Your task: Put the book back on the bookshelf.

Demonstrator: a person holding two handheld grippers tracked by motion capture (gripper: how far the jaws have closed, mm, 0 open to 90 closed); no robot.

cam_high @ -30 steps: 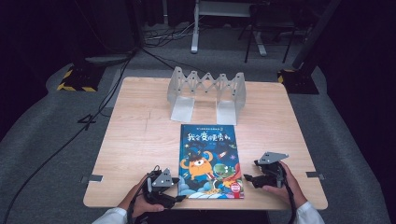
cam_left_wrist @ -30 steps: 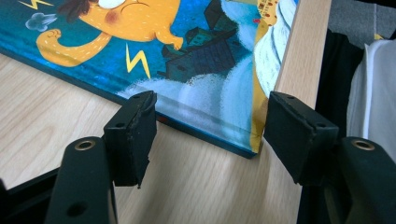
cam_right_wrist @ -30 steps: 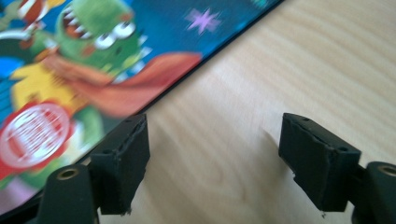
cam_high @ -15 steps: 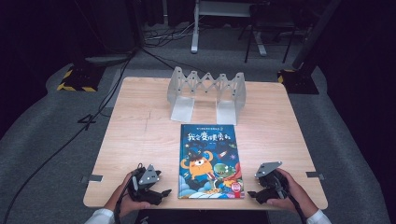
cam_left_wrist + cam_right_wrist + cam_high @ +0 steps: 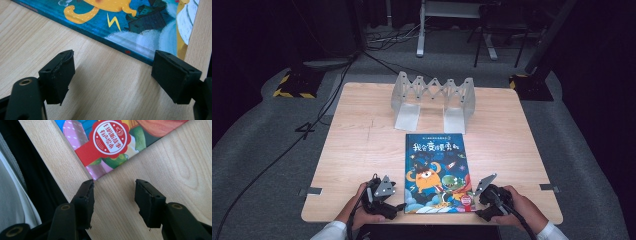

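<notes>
High view: book [image 5: 435, 172] lies lengthwise toward the table's [image 5: 352, 150] near edge, between left gripper [image 5: 398, 206] and right gripper [image 5: 476, 202], both jaws apart, right's just narrowing on nothing.

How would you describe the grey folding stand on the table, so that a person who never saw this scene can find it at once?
Start from the light wooden table and look to its far edge, away from the person's hands. There, just beyond the top of the blue picture book that lies flat, stands the grey bookstand. Its zigzag, accordion-like back and two flat plates set it apart; it is the table's one upright thing.
</notes>
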